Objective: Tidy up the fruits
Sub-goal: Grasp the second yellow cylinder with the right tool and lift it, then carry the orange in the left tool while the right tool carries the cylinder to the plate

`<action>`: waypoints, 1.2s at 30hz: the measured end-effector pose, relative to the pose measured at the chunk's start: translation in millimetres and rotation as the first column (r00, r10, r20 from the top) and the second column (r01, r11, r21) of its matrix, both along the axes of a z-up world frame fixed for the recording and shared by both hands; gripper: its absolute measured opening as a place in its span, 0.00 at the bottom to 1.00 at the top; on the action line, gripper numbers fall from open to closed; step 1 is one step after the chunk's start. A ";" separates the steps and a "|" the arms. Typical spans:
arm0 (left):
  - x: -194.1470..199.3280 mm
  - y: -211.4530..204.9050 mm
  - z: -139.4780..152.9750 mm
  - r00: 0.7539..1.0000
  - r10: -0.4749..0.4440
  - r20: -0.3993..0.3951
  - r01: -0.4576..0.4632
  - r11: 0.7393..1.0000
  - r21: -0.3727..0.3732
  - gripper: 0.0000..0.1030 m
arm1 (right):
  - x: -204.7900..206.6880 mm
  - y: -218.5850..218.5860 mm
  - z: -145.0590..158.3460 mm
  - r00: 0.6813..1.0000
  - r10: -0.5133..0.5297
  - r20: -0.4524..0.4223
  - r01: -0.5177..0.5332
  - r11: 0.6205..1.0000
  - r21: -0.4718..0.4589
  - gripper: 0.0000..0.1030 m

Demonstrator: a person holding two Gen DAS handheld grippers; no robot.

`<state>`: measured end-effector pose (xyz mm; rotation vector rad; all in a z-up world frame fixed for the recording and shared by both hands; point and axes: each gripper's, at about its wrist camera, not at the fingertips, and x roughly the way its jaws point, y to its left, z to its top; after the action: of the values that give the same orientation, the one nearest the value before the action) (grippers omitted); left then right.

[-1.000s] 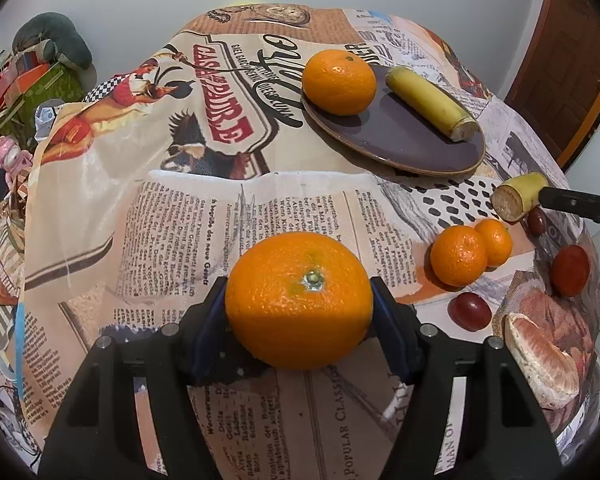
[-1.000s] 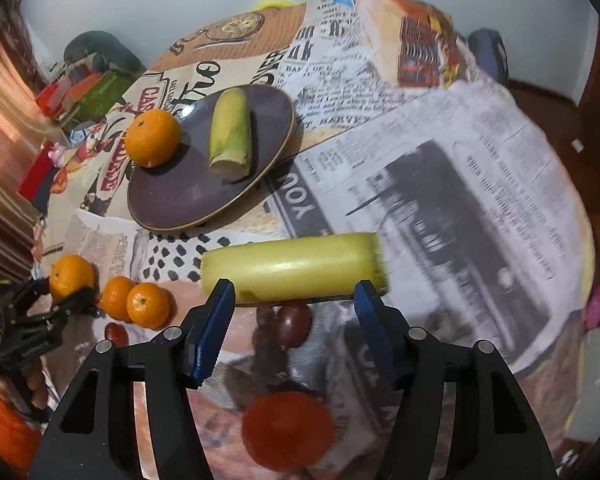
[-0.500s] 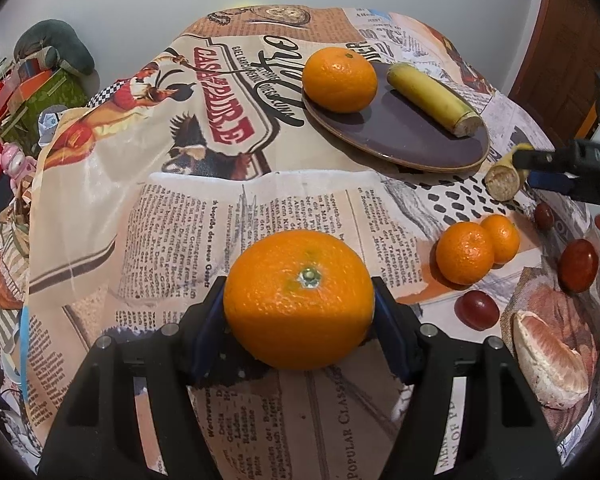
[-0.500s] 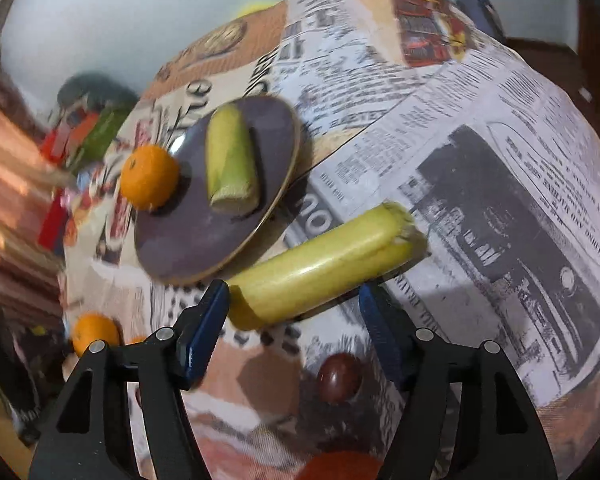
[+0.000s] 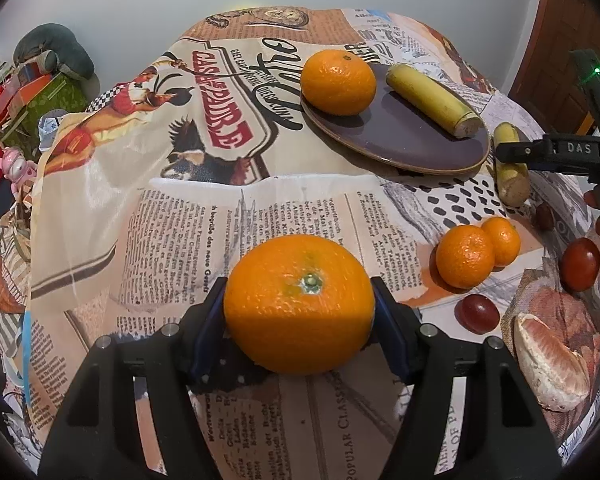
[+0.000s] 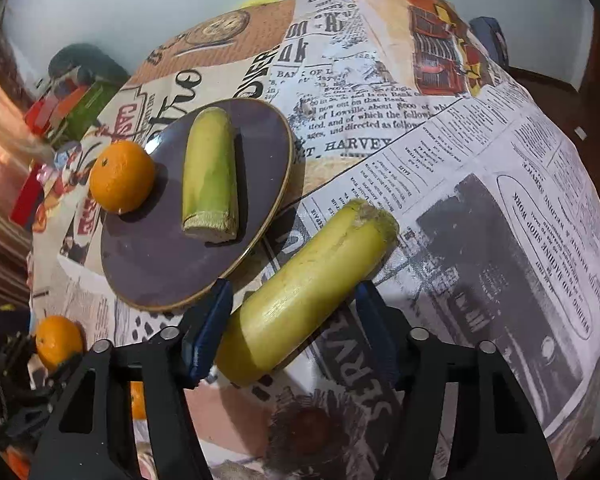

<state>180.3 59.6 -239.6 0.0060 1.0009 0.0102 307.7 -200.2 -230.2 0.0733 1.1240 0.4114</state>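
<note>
Orange clamped in the left tool, above the bench. Right tool grips a banana piece beside the plate, which holds two fruits. Two oranges, plums and grapefruit remain: roughly halfway.

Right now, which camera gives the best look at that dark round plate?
The right wrist view: the plate lies close, with its whole rim showing. The left wrist view shows the plate farther off and flatter, its right rim running behind the other claw.
</note>
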 end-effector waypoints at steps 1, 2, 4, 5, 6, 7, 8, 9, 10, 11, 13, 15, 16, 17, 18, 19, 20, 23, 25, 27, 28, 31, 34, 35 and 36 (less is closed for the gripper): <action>0.3 0.2 0.1 1.000 -0.001 0.000 0.001 1.000 0.000 0.65 | -2.5 -1.4 1.9 1.000 0.017 0.007 -0.016 1.000 -0.017 0.47; 0.9 0.1 0.1 1.000 -0.002 0.000 0.002 1.000 0.001 0.65 | -3.6 -2.0 3.8 1.000 0.026 0.012 -0.025 0.999 -0.029 0.45; 1.0 0.1 0.9 1.000 -0.002 0.003 0.002 1.000 0.002 0.65 | -7.4 -7.8 7.7 0.999 0.030 0.028 -0.028 0.998 -0.047 0.37; 0.9 0.0 1.7 1.000 -0.001 0.007 0.001 1.000 0.002 0.65 | -7.6 -11.3 8.3 0.999 0.026 0.028 -0.025 0.999 -0.045 0.35; 1.6 0.5 2.9 1.000 0.001 0.011 -0.001 1.000 0.002 0.65 | -8.1 -15.0 8.3 1.000 0.020 0.024 -0.019 0.999 -0.035 0.34; 2.0 0.6 4.0 1.000 0.002 0.014 -0.002 1.000 0.001 0.65 | -8.1 -19.8 8.2 1.000 0.011 0.018 -0.011 1.000 -0.021 0.33; 2.9 0.8 4.8 1.000 0.003 0.017 -0.003 1.000 0.000 0.65 | -7.2 -23.2 8.1 1.000 0.004 0.010 -0.004 1.000 -0.004 0.33; 3.8 0.8 5.5 1.000 0.003 0.019 -0.003 1.000 -0.001 0.65 | -6.1 -24.3 7.9 1.000 0.001 0.002 -0.001 1.000 0.005 0.33; 4.8 0.3 5.9 1.000 0.003 0.020 -0.003 1.000 0.000 0.65 | -4.1 -24.4 7.6 1.000 -0.003 -0.003 0.003 1.000 0.007 0.33; 5.2 -0.2 6.0 1.000 0.000 0.021 0.000 1.000 0.004 0.65 | -1.7 -23.0 7.3 1.000 -0.006 -0.007 0.006 1.000 0.006 0.33; 4.2 -1.6 6.0 1.000 -0.007 0.027 0.007 1.000 0.011 0.65 | 4.0 -20.1 5.0 1.000 -0.005 -0.016 0.005 1.000 0.003 0.36; 3.0 -2.0 6.0 0.999 -0.006 0.031 0.006 1.000 0.014 0.64 | 10.6 -15.9 -0.8 1.000 -0.003 -0.028 0.003 1.000 0.004 0.38; 3.0 -1.6 6.2 1.000 -0.005 0.031 0.005 1.000 0.011 0.64 | 14.3 -14.4 -4.9 0.999 -0.007 -0.039 0.007 1.000 0.004 0.38; 3.0 -1.1 6.4 1.000 -0.004 0.030 0.004 1.000 0.008 0.64 | 17.6 -13.2 -8.1 0.999 -0.012 -0.044 0.013 1.000 0.006 0.38; 3.4 -0.4 6.8 1.000 -0.004 0.029 0.004 1.000 0.004 0.64 | 19.5 -12.6 -8.9 0.999 -0.017 -0.038 0.017 1.000 0.004 0.37; 4.0 0.2 7.4 1.000 -0.003 0.027 0.003 1.000 -0.003 0.64 | 20.8 -11.4 -8.5 0.999 -0.016 -0.028 0.016 1.000 -0.001 0.36; 4.7 0.5 7.7 1.000 -0.002 0.026 0.002 1.000 -0.007 0.64 | 21.8 -10.1 -8.1 1.000 -0.014 -0.020 0.014 1.000 -0.008 0.36; 8.5 0.1 8.6 1.000 0.003 0.022 -0.002 1.000 -0.009 0.64 | 23.3 -5.4 -6.5 1.000 0.018 -0.011 -0.018 0.999 -0.030 0.34; 10.6 -0.9 10.0 1.000 0.004 0.023 -0.004 1.000 -0.009 0.64 | 22.7 -1.0 -4.4 0.999 0.054 -0.002 -0.054 0.996 -0.066 0.34; 12.0 -2.8 11.9 1.000 0.002 0.026 -0.001 1.000 -0.009 0.64 | 20.9 1.0 -1.9 0.997 0.077 0.008 -0.076 0.993 -0.094 0.33; 12.6 -4.6 13.5 1.000 -0.001 0.030 0.001 1.000 -0.006 0.64 | 19.9 0.0 -0.7 0.997 0.082 0.014 -0.080 0.992 -0.098 0.32; 15.1 -9.4 20.3 0.999 -0.009 0.045 0.010 1.000 -0.003 0.64 | 16.7 -7.9 6.2 0.997 0.067 0.038 -0.063 0.995 -0.081 0.32; 19.1 -14.2 30.1 0.998 -0.017 0.064 0.017 1.000 -0.005 0.64 | 15.4 -19.0 15.6 0.998 0.039 0.051 -0.037 0.999 -0.033 0.32; 20.6 -15.6 33.4 0.997 -0.019 0.070 0.020 1.000 -0.005 0.64 | 14.7 -21.7 19.1 0.998 0.035 0.053 -0.034 0.999 -0.023 0.32; 22.2 -16.9 37.3 0.997 -0.021 0.079 0.022 1.000 -0.004 0.64 | 13.9 -21.7 22.5 0.997 0.035 0.062 -0.034 0.999 -0.019 0.31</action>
<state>202.5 42.7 -202.3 0.0116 0.9218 -0.0119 321.6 -221.9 -207.7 0.0257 1.0689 0.4318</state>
